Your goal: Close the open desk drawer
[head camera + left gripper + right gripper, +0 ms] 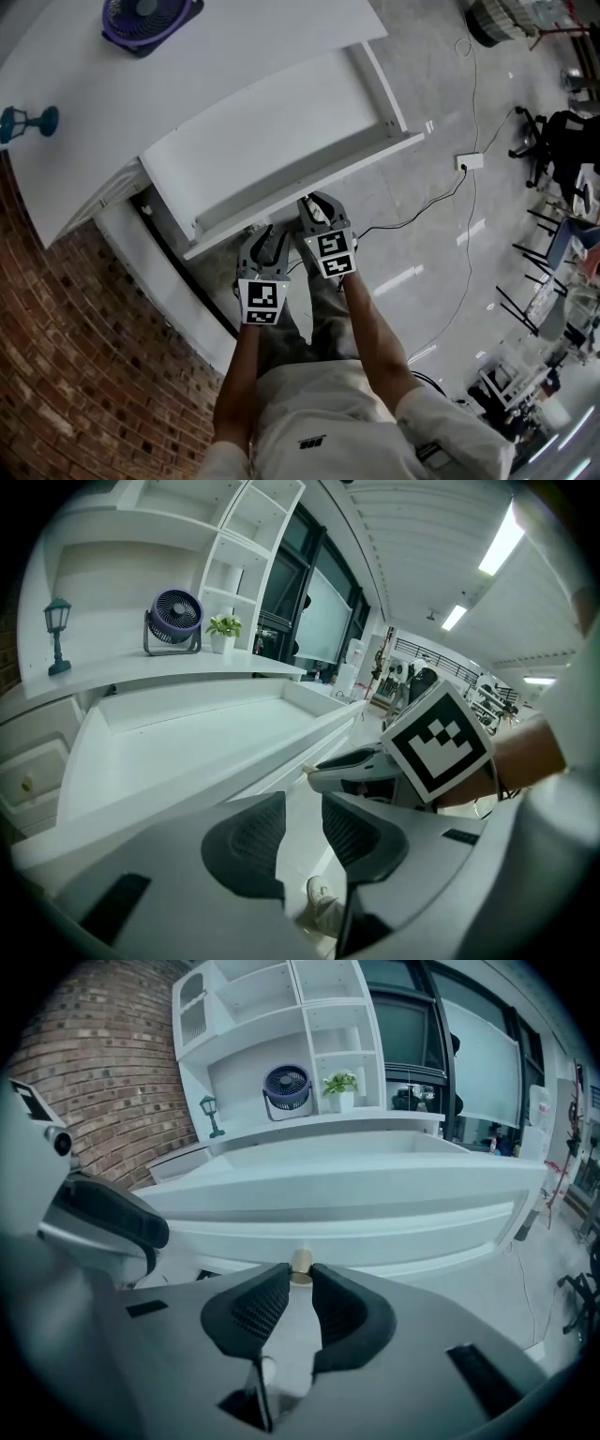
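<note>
The white desk drawer (281, 141) stands pulled far out from the desk (234, 47), its inside bare. In the right gripper view its curved front panel (375, 1232) fills the middle, and a small brass knob (301, 1260) sits on it. My right gripper (301, 1276) is shut on that knob at the fingertips; the head view shows this gripper (319, 204) against the drawer's front edge. My left gripper (265, 238) hangs just left of it, below the drawer front. Its jaws stand apart around nothing (303, 803).
A purple fan (150, 19) and a teal lantern figure (28, 120) stand on the desk top. A brick wall (56, 328) runs along the left. On the tiled floor to the right lie a power strip (471, 161) and its cable, with office chairs (562, 141) beyond.
</note>
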Available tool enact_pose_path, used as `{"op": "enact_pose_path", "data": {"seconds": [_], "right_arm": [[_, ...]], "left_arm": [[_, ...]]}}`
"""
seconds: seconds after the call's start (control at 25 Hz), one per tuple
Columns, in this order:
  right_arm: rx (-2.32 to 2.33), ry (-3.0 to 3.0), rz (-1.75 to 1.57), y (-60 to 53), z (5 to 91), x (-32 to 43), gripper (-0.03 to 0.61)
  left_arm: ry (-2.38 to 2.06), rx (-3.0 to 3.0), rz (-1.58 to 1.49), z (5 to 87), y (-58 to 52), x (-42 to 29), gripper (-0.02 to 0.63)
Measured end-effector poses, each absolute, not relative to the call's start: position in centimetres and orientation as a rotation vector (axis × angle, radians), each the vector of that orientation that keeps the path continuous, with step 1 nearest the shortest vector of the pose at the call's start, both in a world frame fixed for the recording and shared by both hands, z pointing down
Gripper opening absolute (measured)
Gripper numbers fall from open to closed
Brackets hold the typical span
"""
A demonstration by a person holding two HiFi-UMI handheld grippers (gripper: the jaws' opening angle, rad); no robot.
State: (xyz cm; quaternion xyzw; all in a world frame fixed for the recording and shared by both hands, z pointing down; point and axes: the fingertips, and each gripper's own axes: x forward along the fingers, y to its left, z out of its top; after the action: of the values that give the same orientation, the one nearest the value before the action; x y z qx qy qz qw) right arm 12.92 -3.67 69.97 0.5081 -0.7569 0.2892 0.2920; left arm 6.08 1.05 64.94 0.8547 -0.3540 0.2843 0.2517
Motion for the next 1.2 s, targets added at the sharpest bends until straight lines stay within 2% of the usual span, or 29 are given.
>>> {"op": "enact_pose_path", "data": {"seconds": [1.2], "right_arm": [[1.351, -2.029, 0.727, -9.2, 70.1, 11.0, 0.079]], "left_arm": [[-1.133, 2.264, 0.692, 65.4, -3.9, 1.4, 0.127]]}}
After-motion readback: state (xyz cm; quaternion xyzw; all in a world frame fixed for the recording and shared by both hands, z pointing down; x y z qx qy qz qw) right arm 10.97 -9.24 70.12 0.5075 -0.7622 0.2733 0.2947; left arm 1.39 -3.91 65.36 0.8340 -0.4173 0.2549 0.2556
